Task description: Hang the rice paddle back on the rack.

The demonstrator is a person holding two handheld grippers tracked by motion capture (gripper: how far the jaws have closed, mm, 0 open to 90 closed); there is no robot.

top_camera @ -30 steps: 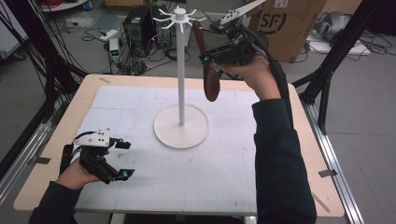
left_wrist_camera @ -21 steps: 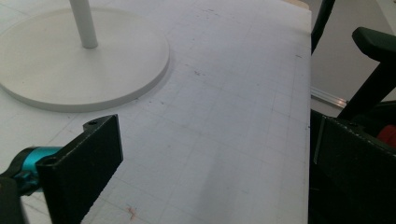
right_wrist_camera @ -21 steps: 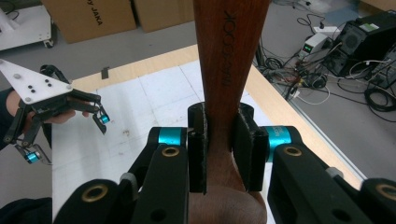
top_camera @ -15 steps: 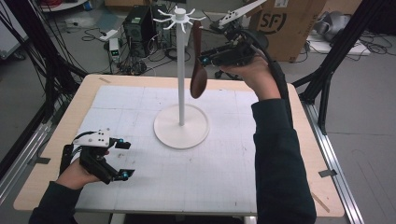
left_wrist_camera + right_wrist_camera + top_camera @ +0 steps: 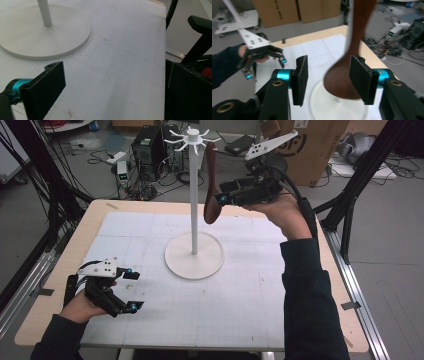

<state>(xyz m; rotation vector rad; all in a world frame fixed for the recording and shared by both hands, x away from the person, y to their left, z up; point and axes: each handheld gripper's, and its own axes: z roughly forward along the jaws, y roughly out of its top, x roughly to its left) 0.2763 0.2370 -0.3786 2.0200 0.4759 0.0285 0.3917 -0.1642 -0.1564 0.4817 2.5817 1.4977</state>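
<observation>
Hanging from the white stand (image 5: pixel 194 195) at the worktop's far middle, the brown spoon (image 5: pixel 212 190) sits between the just-opened, released right hand-held gripper (image 5: pixel 225 199); the left hand-held gripper (image 5: pixel 133 290) rests open, near left.

Wooden spoon (image 5: pixel 212 190) hanging beside the stand's pole (image 5: pixel 193 195), stand (image 5: pixel 194 255) mid-mat (image 5: pixel 250 290), right tongs (image 5: pixel 220 199) alongside spoon.

1. We see a wooden table (image 5: pixel 95 227) with a pale rim.
2. A white gridded mat (image 5: pixel 240 290) covers most of it.
3. The white stand's round base (image 5: pixel 194 256) sits on the mat, near its middle.
</observation>
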